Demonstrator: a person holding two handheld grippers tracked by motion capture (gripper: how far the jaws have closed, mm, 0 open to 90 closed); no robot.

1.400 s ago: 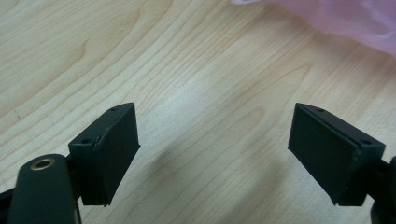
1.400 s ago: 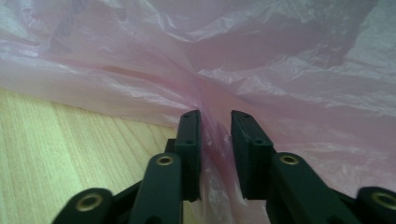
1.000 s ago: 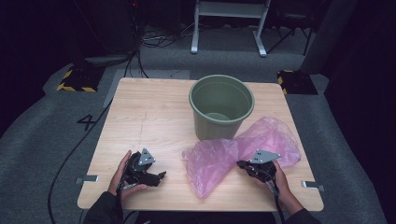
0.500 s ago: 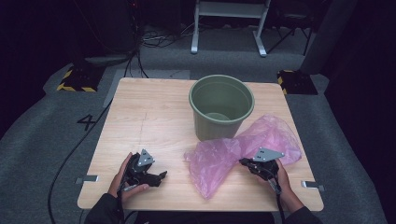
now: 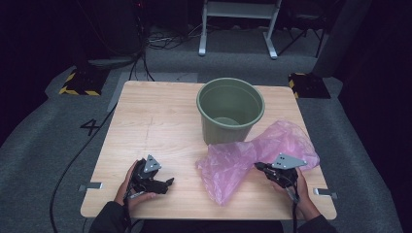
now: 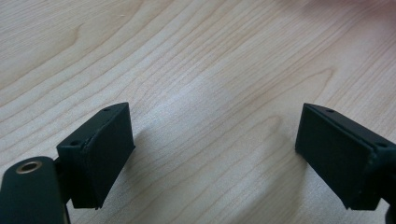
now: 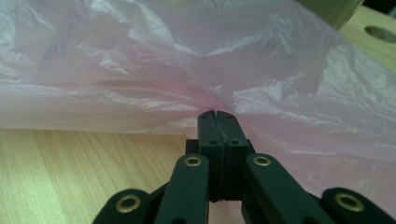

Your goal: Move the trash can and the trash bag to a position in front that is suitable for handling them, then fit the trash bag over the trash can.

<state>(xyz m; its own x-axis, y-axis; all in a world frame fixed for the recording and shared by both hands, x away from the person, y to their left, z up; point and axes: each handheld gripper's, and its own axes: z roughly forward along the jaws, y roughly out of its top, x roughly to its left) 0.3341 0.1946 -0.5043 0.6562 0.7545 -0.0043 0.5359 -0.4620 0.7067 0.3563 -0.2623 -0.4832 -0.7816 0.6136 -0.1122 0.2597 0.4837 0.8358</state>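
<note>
A crumpled pink plastic bag (image 5: 243, 160) lies on the wooden table (image 5: 155, 121), in front of and to the right of a green bucket (image 5: 230, 109). My right gripper (image 5: 258, 167) is shut on a fold of the bag (image 7: 140, 70). Its jaws are pressed together with the film pinched at their tips (image 7: 217, 114). My left gripper (image 5: 167, 183) rests near the front left of the table, apart from the bag. Its jaws have just been opening and stand wide (image 6: 215, 154), with only bare wood between them.
The bucket stands upright and looks empty at the back middle of the table. Bare wood stretches across the table's left half. A round hole in the table (image 7: 380, 33) shows past the bag. Cables and a stand's legs lie on the grey floor beyond the table.
My right gripper has shifted slightly to the right with the bag's fold in it. The left hand has stayed in place.
</note>
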